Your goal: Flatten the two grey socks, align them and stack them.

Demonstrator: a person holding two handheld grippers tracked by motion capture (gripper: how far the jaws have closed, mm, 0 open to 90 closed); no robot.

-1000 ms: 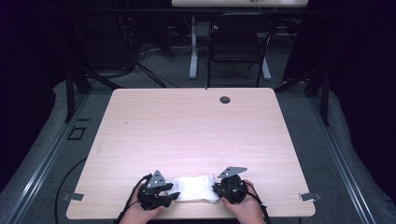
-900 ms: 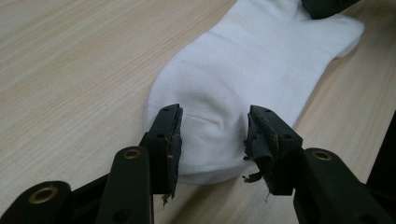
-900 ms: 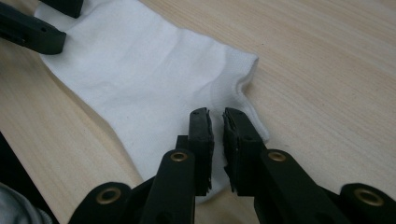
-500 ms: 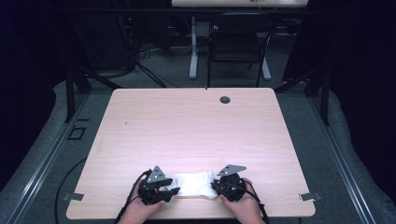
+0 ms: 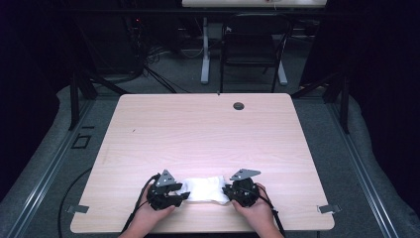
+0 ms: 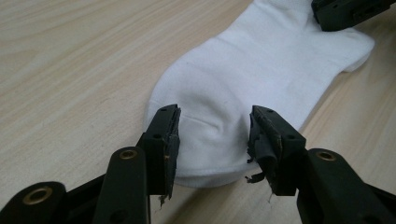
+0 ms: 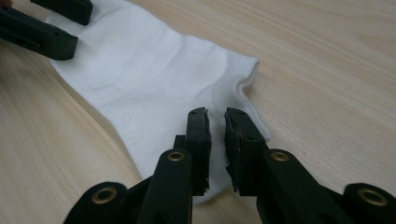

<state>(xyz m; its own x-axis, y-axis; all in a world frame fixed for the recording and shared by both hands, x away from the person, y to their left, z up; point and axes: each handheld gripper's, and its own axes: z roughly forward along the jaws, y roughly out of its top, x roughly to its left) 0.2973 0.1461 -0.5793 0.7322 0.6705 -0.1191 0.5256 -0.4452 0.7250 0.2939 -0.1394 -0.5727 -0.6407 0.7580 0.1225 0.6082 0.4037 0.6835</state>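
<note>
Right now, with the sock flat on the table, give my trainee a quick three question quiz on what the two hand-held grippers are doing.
1. True or false: the left hand-held gripper has its jaws spread wide over one end of the white sock.
2. The right hand-held gripper has its jaws: A) wide apart, B) nearly closed over the sock's edge, C) lifted clear of the table.
3. What small dark round thing sits near the wooden table's far edge?

Key: 1 true. 2 B. 3 a grommet hole.
</note>
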